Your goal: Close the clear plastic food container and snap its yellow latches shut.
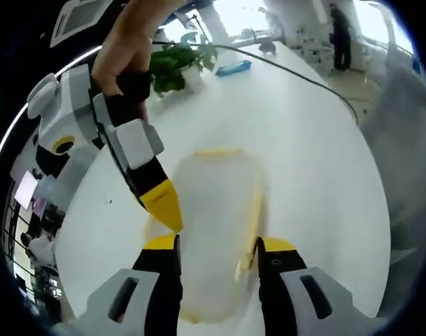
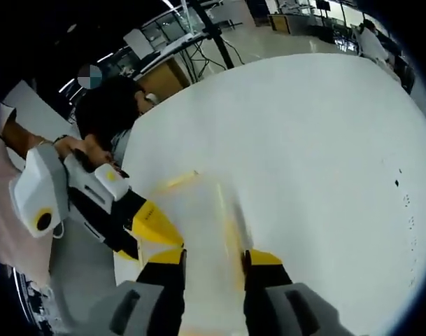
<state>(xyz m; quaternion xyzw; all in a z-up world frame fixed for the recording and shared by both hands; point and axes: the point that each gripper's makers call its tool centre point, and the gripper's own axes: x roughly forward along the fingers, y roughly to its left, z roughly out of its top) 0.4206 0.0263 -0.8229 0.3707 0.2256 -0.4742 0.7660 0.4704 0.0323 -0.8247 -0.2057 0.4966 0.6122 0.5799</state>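
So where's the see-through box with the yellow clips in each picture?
Left gripper view: the clear food container sits low in the middle, between that view's own tongs, with the other tongs touching its left edge.
Right gripper view: the container sits low, left of centre, between that view's own tongs.
Shared landmark: the white table it lies on.
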